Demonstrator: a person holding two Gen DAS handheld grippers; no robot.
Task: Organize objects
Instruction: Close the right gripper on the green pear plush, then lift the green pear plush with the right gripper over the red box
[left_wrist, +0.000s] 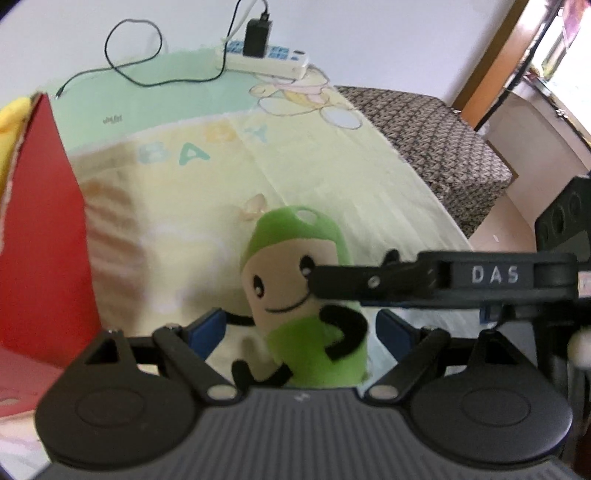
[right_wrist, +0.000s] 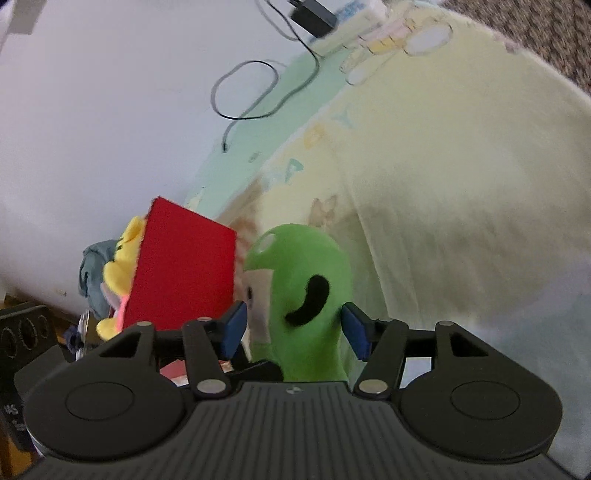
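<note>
A green plush toy (left_wrist: 303, 295) with a beige smiling face and black limbs stands between the blue pads of my left gripper (left_wrist: 301, 328), which is open around it without touching. My right gripper (right_wrist: 293, 326) holds the same plush (right_wrist: 303, 295) from the side, its pads pressed on the body; its black finger (left_wrist: 369, 282) crosses the plush's face in the left wrist view. A red box (right_wrist: 184, 269) stands just left of the plush, with a yellow plush (right_wrist: 120, 273) in it.
A pale yellow baby blanket (left_wrist: 295, 166) covers the bed. A white power strip (left_wrist: 269, 59) with a black charger and looped cable (left_wrist: 133, 55) lies at the back by the wall. A patterned mattress (left_wrist: 436, 136) shows at the right.
</note>
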